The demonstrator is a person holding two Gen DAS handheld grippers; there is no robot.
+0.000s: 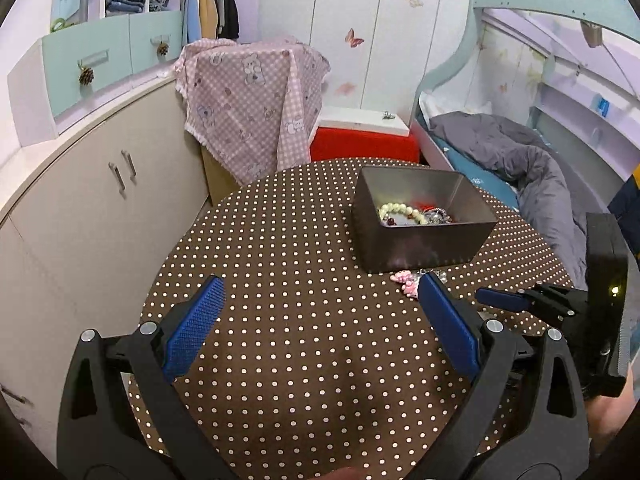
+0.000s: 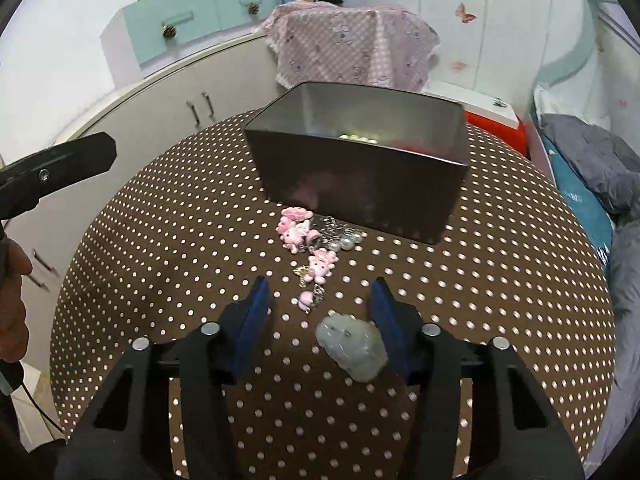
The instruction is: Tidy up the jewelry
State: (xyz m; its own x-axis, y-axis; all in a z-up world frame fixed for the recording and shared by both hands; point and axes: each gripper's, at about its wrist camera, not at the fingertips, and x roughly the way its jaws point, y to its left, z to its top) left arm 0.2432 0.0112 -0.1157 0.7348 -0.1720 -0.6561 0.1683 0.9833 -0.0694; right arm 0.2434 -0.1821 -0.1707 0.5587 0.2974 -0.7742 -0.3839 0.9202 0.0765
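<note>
Tablecloth (image 2: 168,240), brown with white dots, covers the round table and carries everything else. Grey metal tin (image 2: 360,184) stands toward the far side, open-topped; the left wrist view shows a pale bead bracelet (image 1: 400,213) and other pieces already lying inside it. Pink charm chain (image 2: 304,240) trails on the cloth just in front of the tin's near wall. Pale green stone pendant (image 2: 352,346) lies nearest, apart from the chain's end.

Right gripper (image 2: 320,312) tilts down over the cloth, jaws partly apart with the pendant between them, close against the right-hand pad; no squeeze is visible, so it counts as released. Left gripper (image 1: 320,292) hangs spread wide over bare cloth, holding nothing, angled downward beside the right one.

Risk, as judged: the pendant sits off-centre and looks smooth, so closing could pinch one edge and flick it away, or snag the cloth.
</note>
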